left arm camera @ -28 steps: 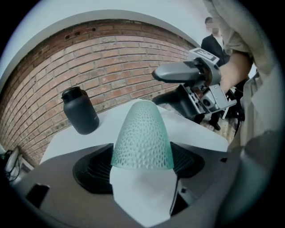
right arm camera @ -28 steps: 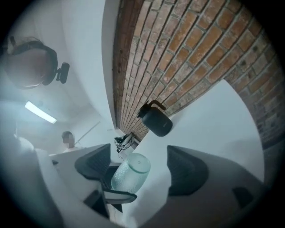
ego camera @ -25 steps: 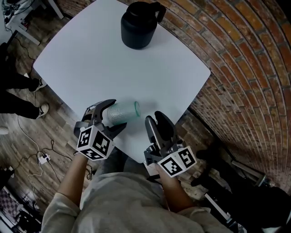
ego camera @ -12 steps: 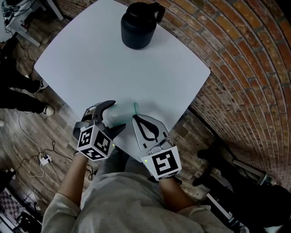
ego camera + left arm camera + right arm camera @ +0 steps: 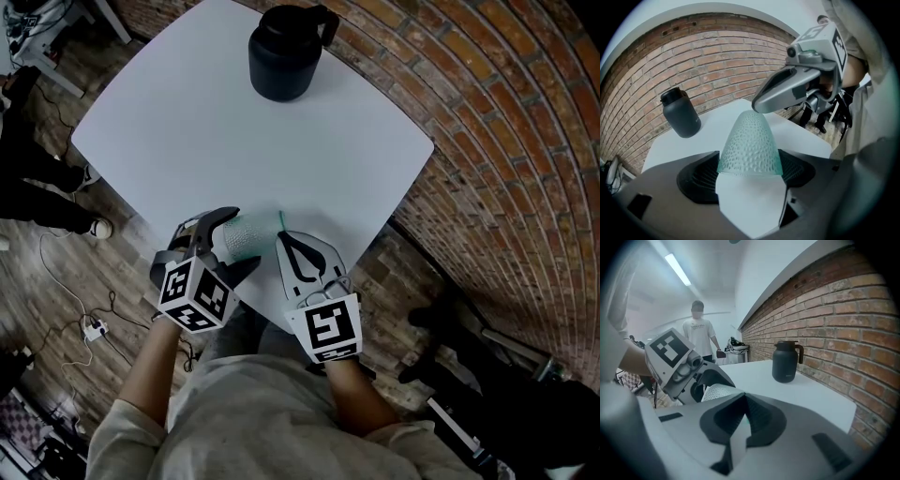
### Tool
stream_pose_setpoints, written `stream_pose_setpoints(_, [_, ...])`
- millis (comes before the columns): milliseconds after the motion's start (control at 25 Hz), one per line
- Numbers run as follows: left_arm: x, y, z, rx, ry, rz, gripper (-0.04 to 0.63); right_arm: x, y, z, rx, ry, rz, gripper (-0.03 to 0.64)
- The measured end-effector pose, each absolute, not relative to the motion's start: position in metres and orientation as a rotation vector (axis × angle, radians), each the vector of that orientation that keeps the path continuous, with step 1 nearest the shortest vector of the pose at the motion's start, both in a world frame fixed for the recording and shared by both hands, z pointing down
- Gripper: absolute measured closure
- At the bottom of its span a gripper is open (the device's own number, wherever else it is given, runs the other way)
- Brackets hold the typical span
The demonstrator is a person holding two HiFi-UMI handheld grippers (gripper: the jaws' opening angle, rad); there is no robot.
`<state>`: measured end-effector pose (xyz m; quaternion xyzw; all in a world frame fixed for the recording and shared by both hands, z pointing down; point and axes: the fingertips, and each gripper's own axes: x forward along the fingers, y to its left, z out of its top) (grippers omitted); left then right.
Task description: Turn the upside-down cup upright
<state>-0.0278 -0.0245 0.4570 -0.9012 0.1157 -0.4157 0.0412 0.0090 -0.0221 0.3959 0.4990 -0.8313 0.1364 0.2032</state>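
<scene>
Fingers of the left gripper [image 5: 232, 242] are clamping the cup [image 5: 750, 145] from both sides, the ribbed pads pressing on its dimpled, pale green wall near the closed end. In that grip the cup is lying roughly on its side over the near edge of the table [image 5: 187, 122]. Its green-edged mouth is pointing away from the left gripper, toward the right. Whether it is touching the table I cannot tell.

Just beside it, the fingers of the right gripper [image 5: 282, 236] are standing all but together, with their tip sitting at the cup's rim. A thin pale-green sliver is showing between the pads in the right gripper view, so by my reading they are pinching the rim wall.

A dark flask [image 5: 284, 52] is standing well apart at the far side of the table.

As I judge it, the turn is running at about its halfway mark, with the cup off its mouth but not yet on its base. What is remaining is swinging the mouth upward, setting the base on the table and letting go with both grippers.
</scene>
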Motion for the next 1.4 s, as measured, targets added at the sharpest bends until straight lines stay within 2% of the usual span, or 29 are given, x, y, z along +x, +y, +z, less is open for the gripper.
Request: stream_pose_setpoints(1400, [-0.012, -0.014, 0.444, -2.776, 0.207, -1.414, 0.210, 0.024, -0.022, 0.457, 1.443, -2.233, 0.554, 0.611])
